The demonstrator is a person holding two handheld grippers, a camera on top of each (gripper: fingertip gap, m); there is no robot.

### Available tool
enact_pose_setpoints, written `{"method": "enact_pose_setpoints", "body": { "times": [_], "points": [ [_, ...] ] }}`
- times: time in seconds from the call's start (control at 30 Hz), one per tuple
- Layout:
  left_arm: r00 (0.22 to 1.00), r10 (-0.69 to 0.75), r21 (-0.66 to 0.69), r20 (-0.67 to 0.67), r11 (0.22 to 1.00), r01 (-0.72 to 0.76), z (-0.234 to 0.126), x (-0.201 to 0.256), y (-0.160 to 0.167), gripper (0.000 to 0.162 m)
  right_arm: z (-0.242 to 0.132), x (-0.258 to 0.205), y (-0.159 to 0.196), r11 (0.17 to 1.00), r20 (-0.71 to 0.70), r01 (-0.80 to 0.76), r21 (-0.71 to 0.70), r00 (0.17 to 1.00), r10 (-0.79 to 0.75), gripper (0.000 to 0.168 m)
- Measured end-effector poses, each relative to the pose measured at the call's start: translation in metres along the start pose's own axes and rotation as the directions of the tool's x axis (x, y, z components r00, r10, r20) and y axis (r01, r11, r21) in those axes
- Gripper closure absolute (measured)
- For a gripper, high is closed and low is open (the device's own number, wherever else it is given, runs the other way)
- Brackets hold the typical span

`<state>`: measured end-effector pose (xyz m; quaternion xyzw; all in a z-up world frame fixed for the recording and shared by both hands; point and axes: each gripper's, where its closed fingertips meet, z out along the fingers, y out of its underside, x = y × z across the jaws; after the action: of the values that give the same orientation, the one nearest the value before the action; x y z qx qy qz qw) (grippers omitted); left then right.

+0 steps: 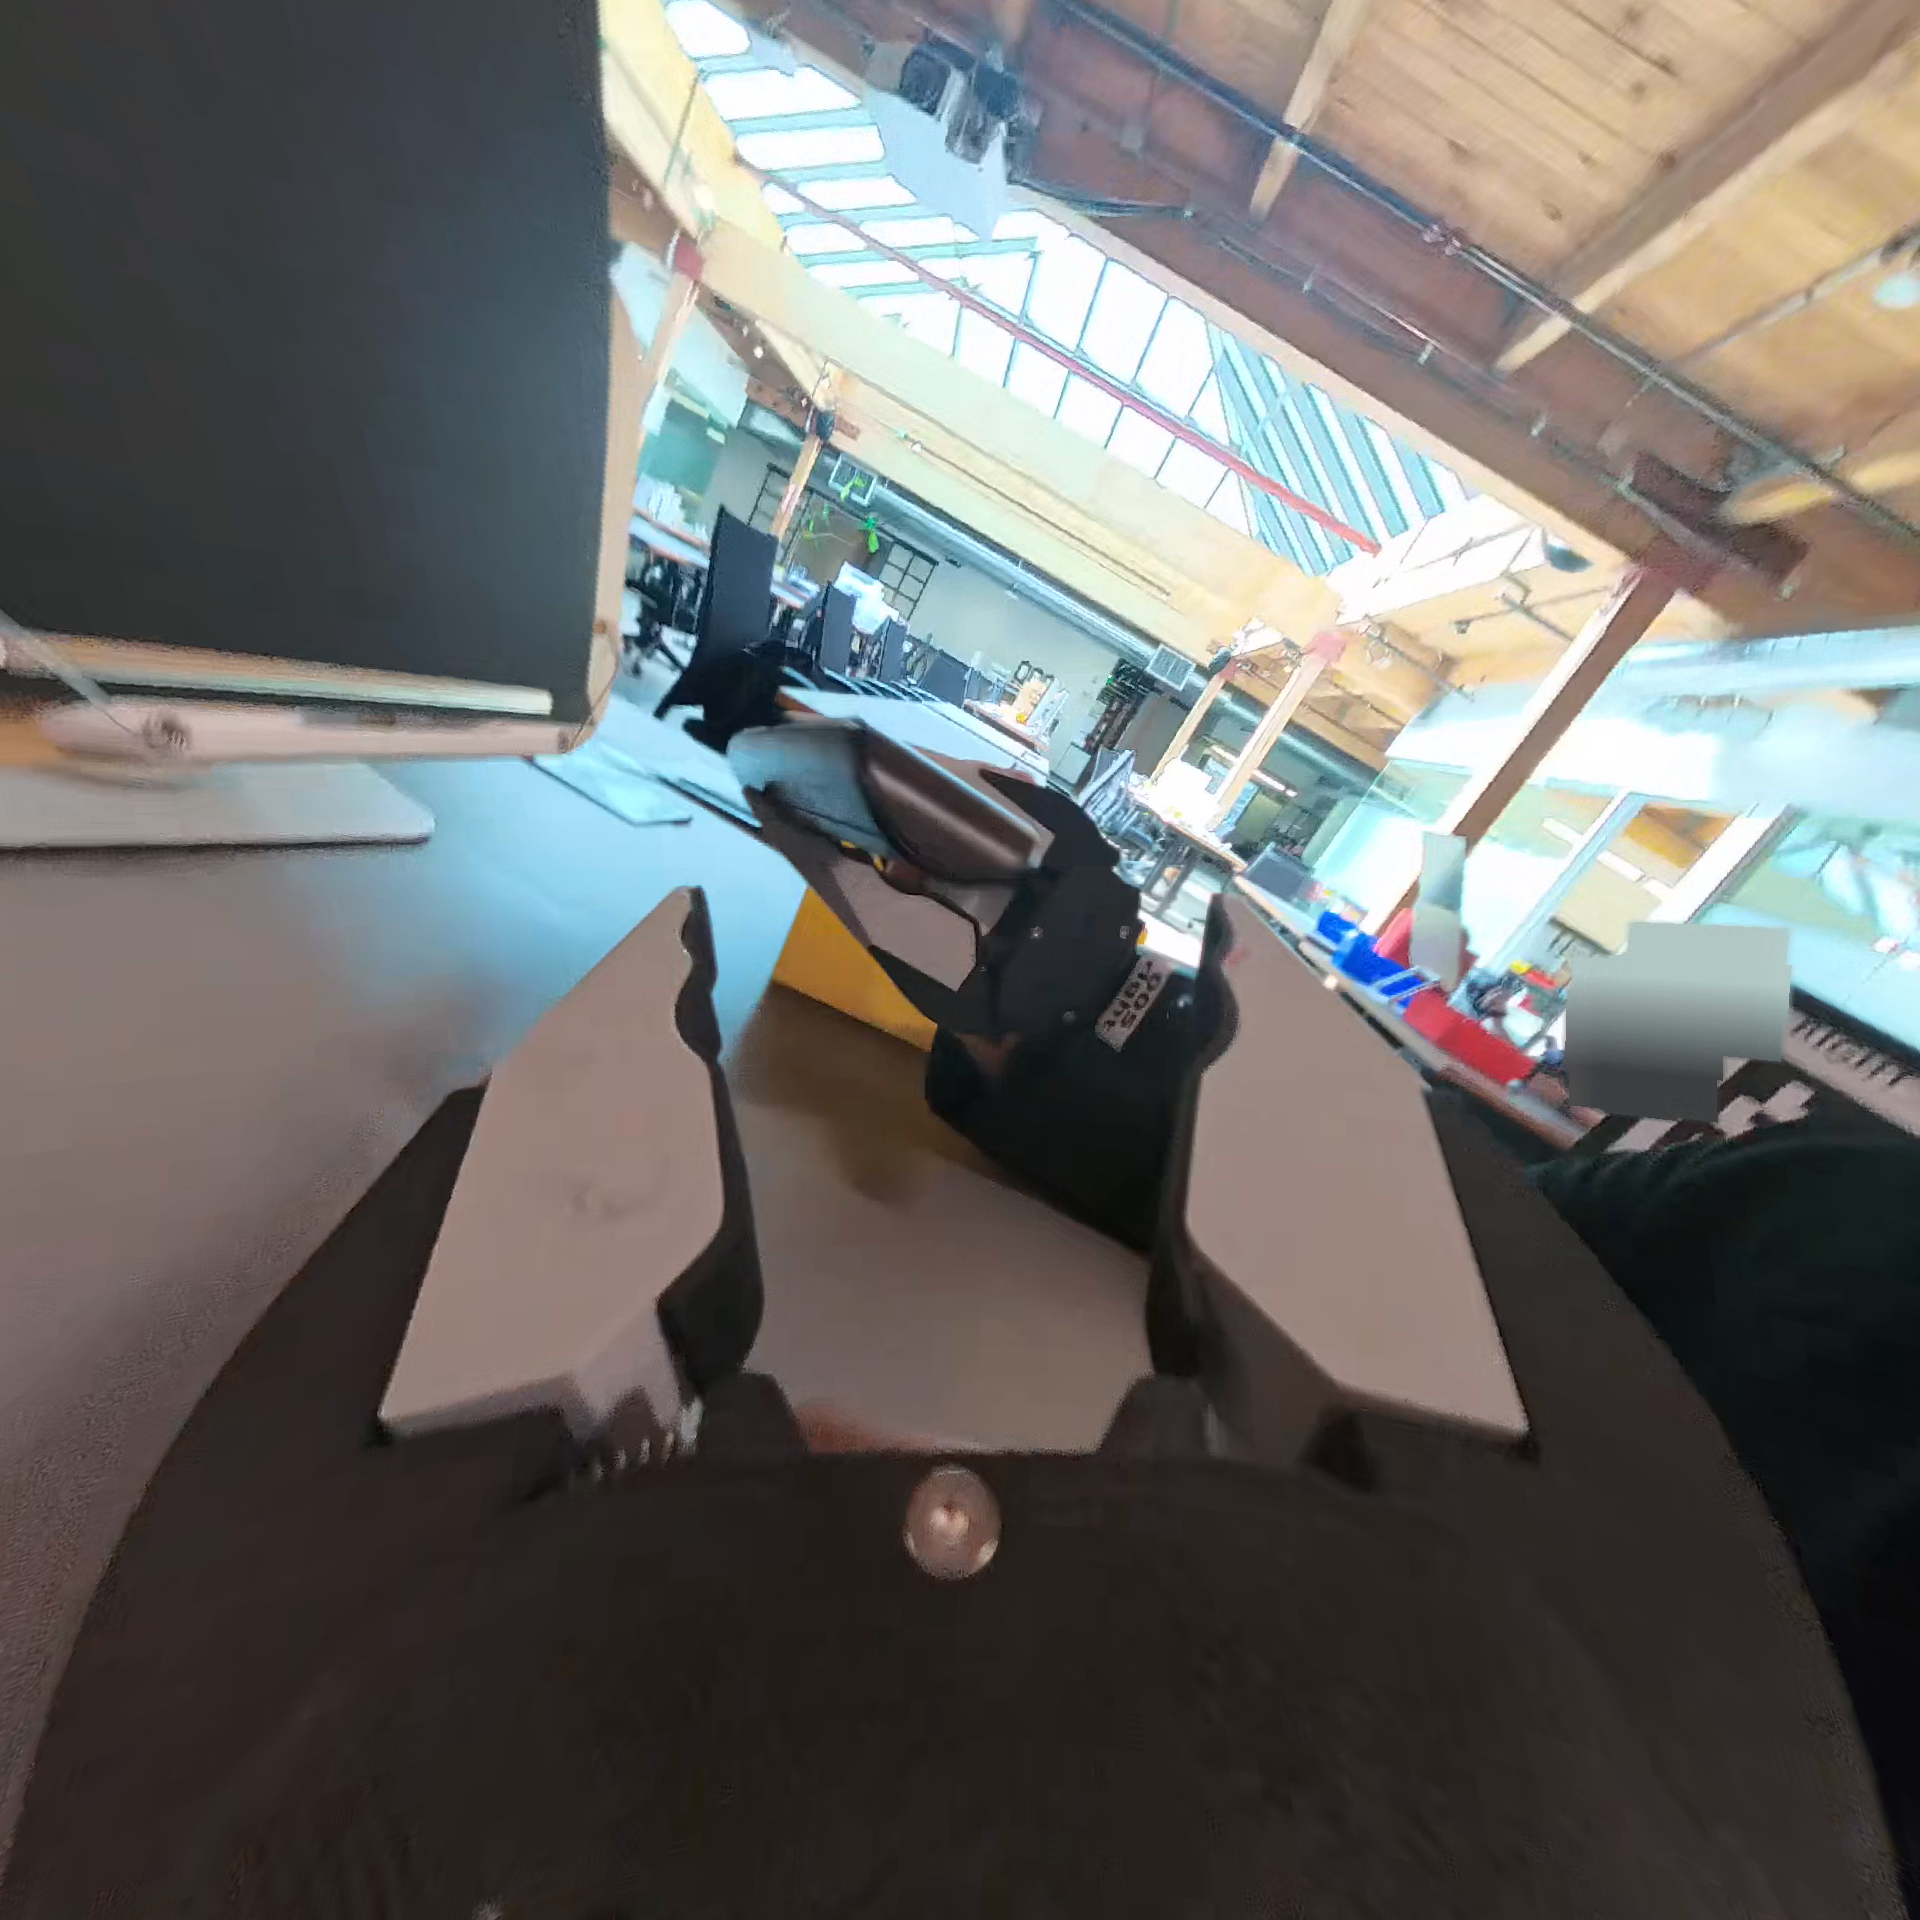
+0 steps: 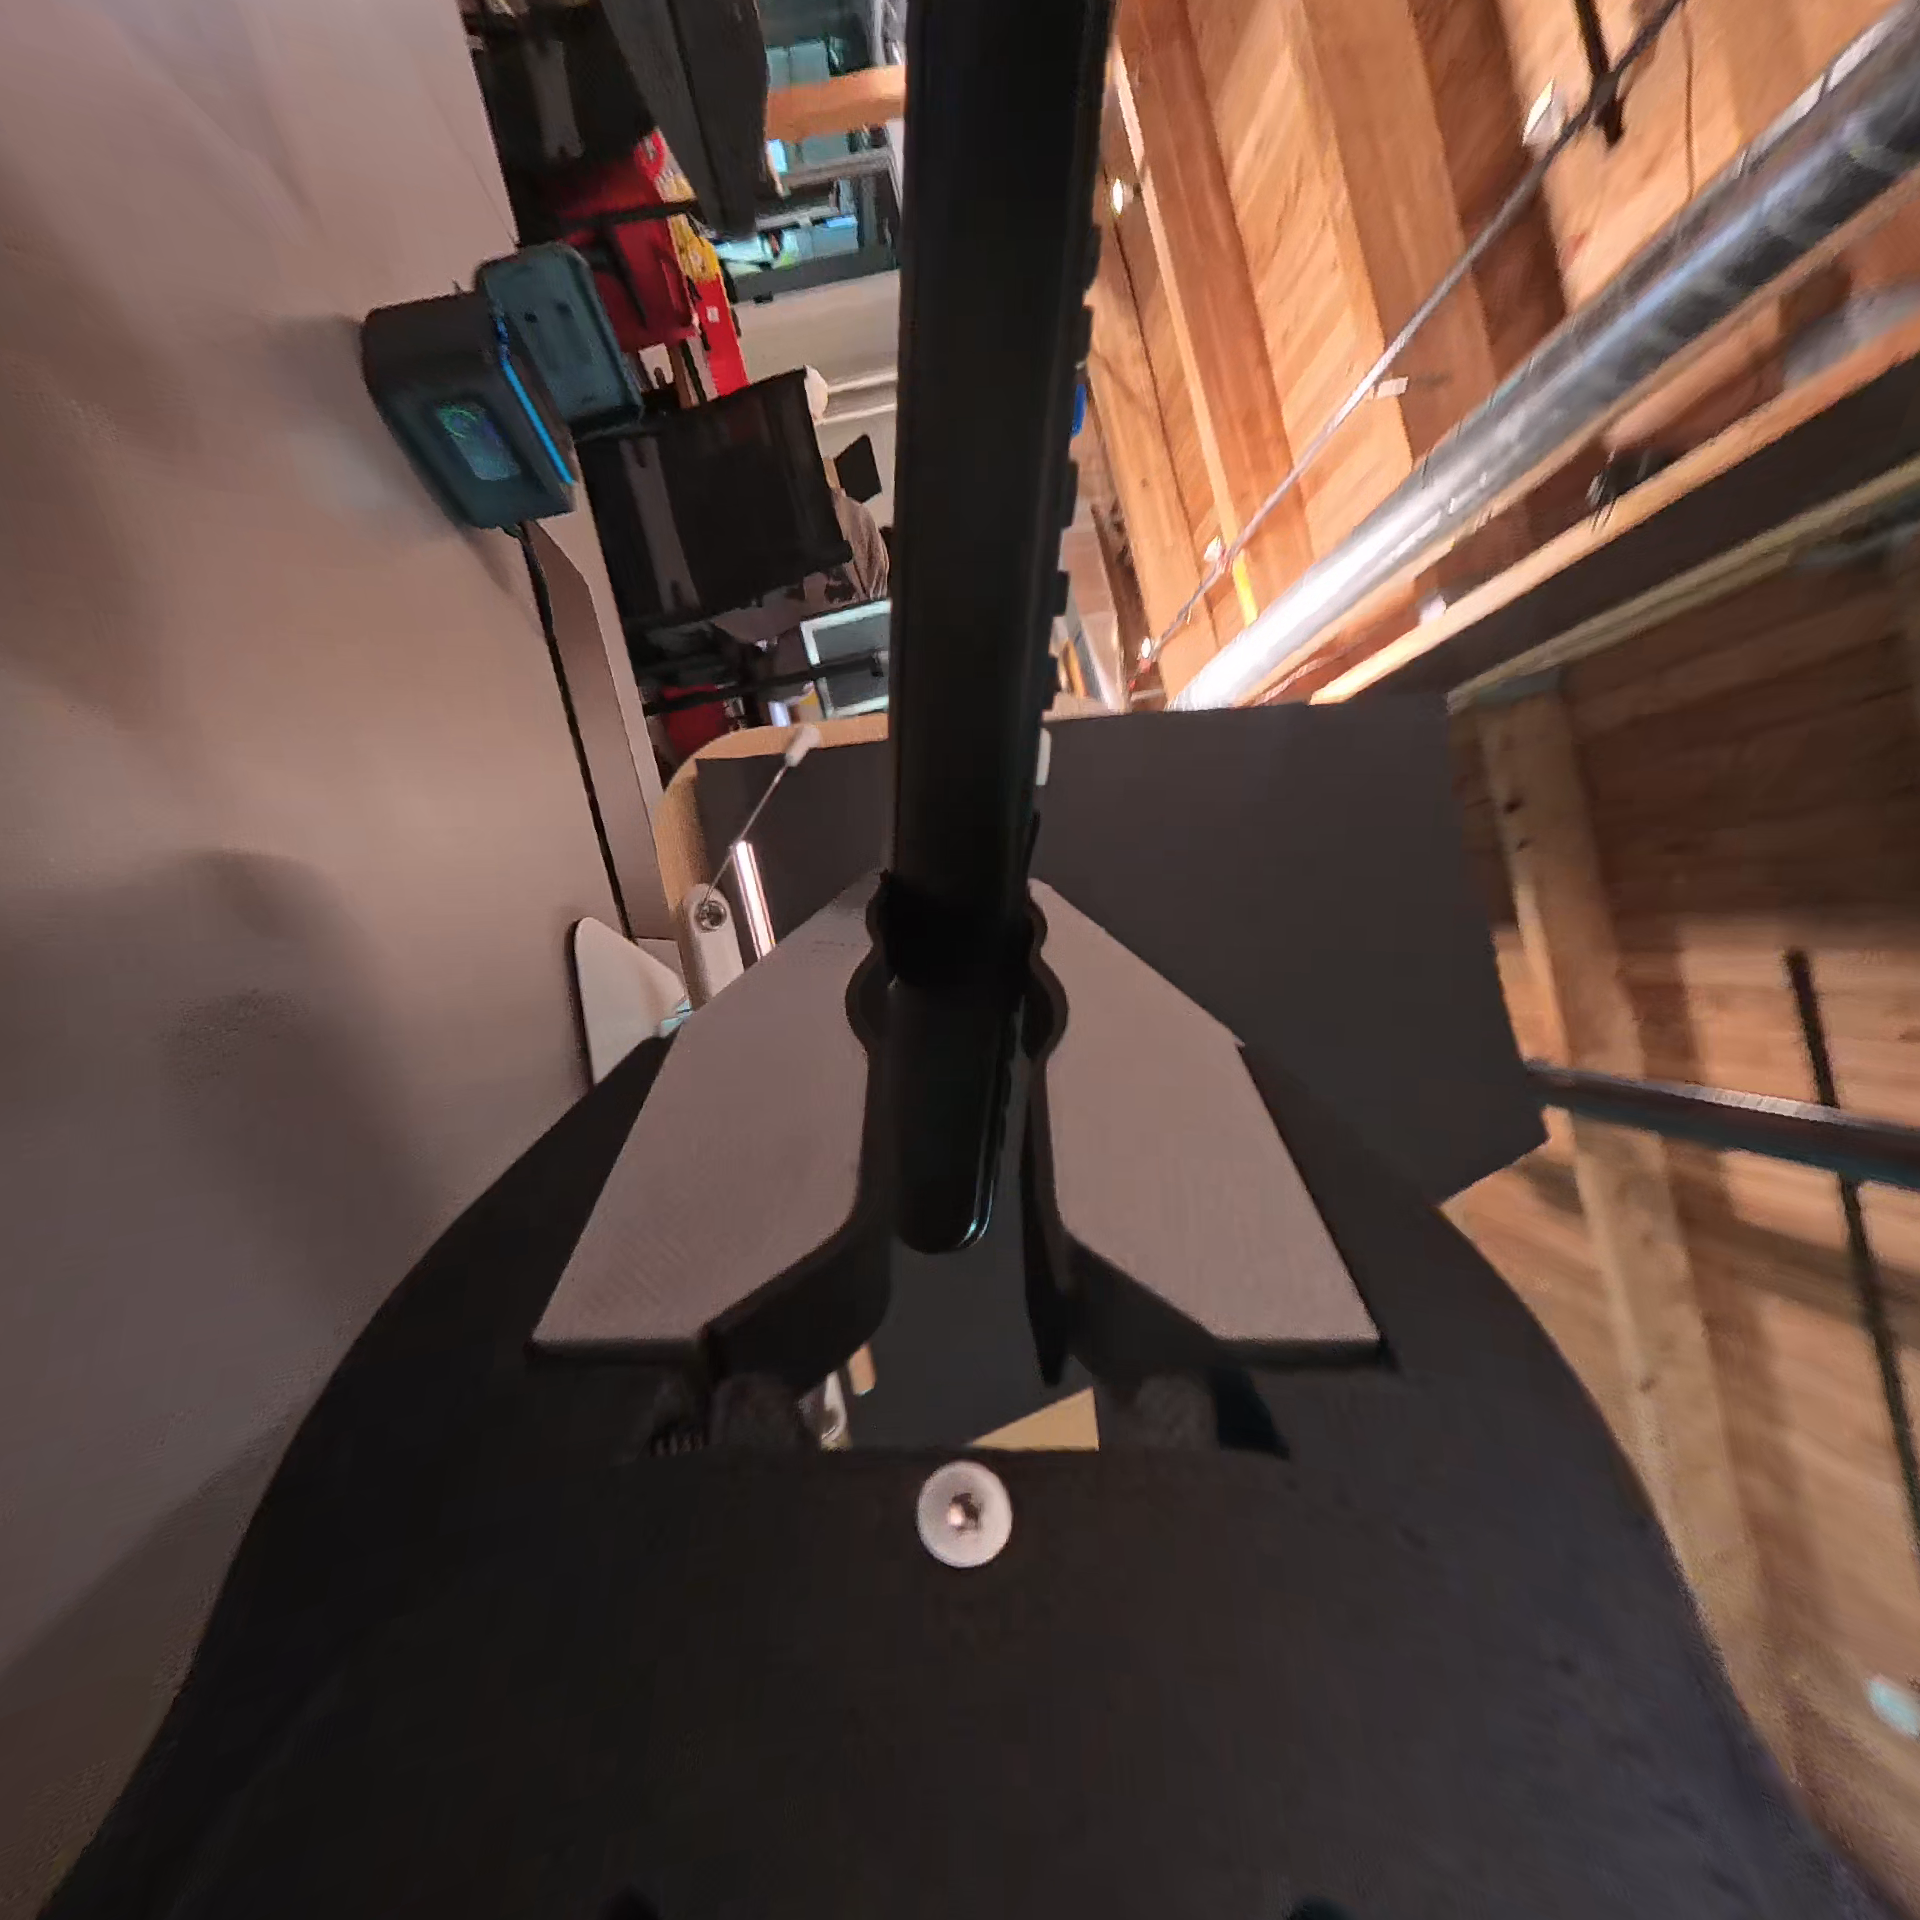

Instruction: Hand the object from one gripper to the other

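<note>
Black and long, the object (image 2: 987, 520) is a slim, smooth-sided bar with a rounded near end and a row of small raised bumps down its right edge; it runs up and out of the right wrist view from between the fingers of the right hand-held gripper (image 2: 956, 935). That gripper's matte grey finger plates are drawn in close, their scalloped black inner edges pressing the bar from both sides near the fingertips.

In the left wrist view, starting at the left, a dark flat panel (image 1: 291, 332) stands on a pale rounded foot upon the smooth grey desk (image 1: 208, 1039). The left hand-held gripper (image 1: 951, 935) fills the lower middle, its two wedge-shaped grey fingers spread wide apart with nothing between them. Beyond its tips lies a yellow block (image 1: 831, 966), partly hidden. Over it, tilted, hangs the other hand-held gripper (image 1: 821, 821), seen from the side, its black body near the left gripper's right finger. Farther right a dark sleeve (image 1: 1745, 1299) reaches in. Wooden beams and skylights span the ceiling.
</note>
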<state>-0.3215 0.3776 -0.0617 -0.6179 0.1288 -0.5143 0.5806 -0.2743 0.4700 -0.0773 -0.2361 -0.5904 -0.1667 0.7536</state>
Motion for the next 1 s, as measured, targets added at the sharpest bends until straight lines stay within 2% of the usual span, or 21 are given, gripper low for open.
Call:
{"method": "enact_pose_setpoints", "body": {
  "times": [0.13, 0.2, 0.3, 0.4, 0.47, 0.5, 0.67, 0.87, 1.0],
  "points": [
    [0.994, -0.106, -0.07, 0.042, 0.992, 0.108, -0.001, -0.016, 0.013, 0.067, 0.002, -0.013, -0.016, 0.985, 0.002, 0.165, 0.051, 0.986, -0.165, 0.15],
    [0.99, -0.134, -0.114, 0.036, 0.984, 0.137, 0.002, -0.015, 0.022, 0.064, 0.003, -0.017, -0.019, 0.977, -0.003, 0.206, 0.063, 0.978, -0.206, 0.15],
    [0.988, -0.141, -0.174, 0.057, 0.973, 0.149, 0.003, -0.02, 0.034, 0.07, 0.001, -0.017, -0.024, 0.964, -0.018, 0.248, 0.096, 0.969, -0.248, 0.15],
    [0.984, -0.174, -0.181, 0.038, 0.967, 0.178, 0.001, -0.02, 0.035, 0.082, -0.001, -0.022, -0.03, 0.952, -0.011, 0.275, 0.135, 0.961, -0.276, 0.151],
    [0.984, -0.178, -0.201, 0.008, 0.964, 0.176, -0.001, -0.017, 0.038, 0.106, -0.001, -0.029, -0.035, 0.943, -0.002, 0.292, 0.159, 0.955, -0.296, 0.15],
    [0.984, -0.179, -0.215, 0.006, 0.961, 0.176, 0.0, -0.017, 0.041, 0.111, -0.001, -0.032, -0.038, 0.936, -0.001, 0.307, 0.171, 0.95, -0.311, 0.15],
    [0.984, -0.177, -0.361, -0.015, 0.919, 0.16, 0.006, -0.012, 0.073, 0.119, -0.004, -0.04, -0.056, 0.91, -0.015, 0.349, 0.223, 0.935, -0.355, 0.149],
    [0.996, -0.088, -0.412, 0.028, 0.907, 0.092, 0.007, -0.023, 0.086, 0.13, -0.002, -0.038, -0.054, 0.926, -0.016, 0.317, 0.206, 0.947, -0.321, 0.143],
    [0.993, -0.114, -0.341, 0.037, 0.932, 0.119, 0.008, -0.028, 0.073, 0.136, -0.004, -0.036, -0.05, 0.963, 0.034, 0.133, 0.236, 0.989, -0.145, 0.135]
  ]
}}
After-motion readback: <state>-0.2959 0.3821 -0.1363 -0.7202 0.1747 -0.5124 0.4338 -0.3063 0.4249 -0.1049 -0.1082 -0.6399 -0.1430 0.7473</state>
